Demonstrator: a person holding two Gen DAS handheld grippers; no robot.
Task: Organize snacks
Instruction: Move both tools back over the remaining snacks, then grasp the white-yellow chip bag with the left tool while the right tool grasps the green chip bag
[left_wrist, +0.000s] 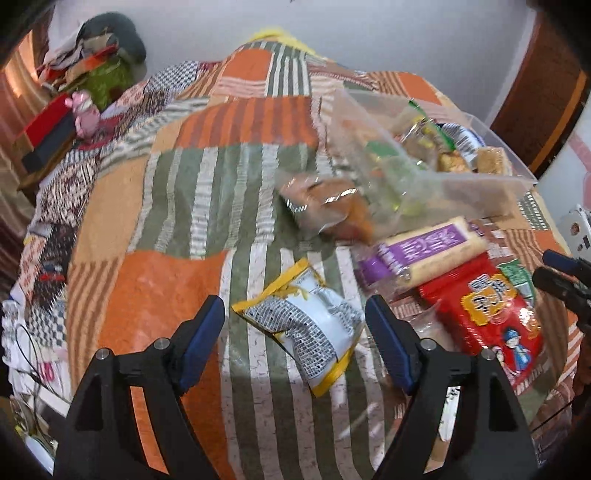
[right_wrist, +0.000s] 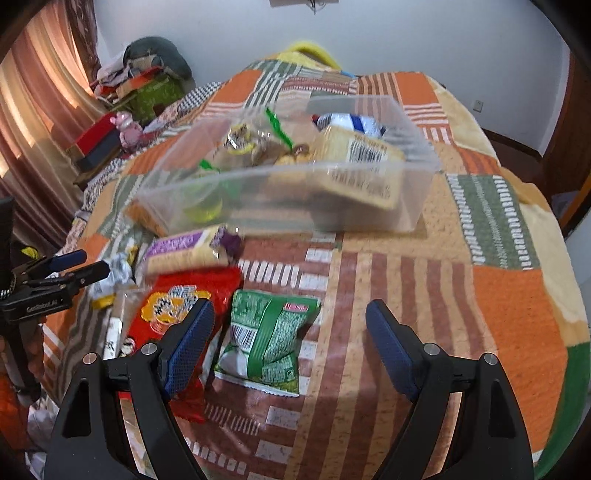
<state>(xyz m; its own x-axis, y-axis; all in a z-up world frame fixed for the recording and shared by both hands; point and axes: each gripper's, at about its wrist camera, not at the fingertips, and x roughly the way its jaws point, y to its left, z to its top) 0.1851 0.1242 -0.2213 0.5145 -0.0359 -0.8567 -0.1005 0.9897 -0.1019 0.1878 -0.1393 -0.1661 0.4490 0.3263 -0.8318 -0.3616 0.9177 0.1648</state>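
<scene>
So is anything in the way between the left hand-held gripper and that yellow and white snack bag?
Nothing visible is. The left hand-held gripper is open just above the yellow and white bag, which lies alone on the blanket between its fingers. The red bag lies off to the side, clear of the path.

A bed (right_wrist: 424, 280) covered in a patchwork blanket (left_wrist: 177, 206) of orange, green and striped squares filled the room's middle. A plain pale wall (right_wrist: 406, 44) stood beyond it. Reddish curtains (right_wrist: 40, 122) hung at far left, glowing with daylight. A heap of clothes and boxes (right_wrist: 144, 77) sat by them. Dark wooden trim (left_wrist: 546, 99) rose at far right.
</scene>
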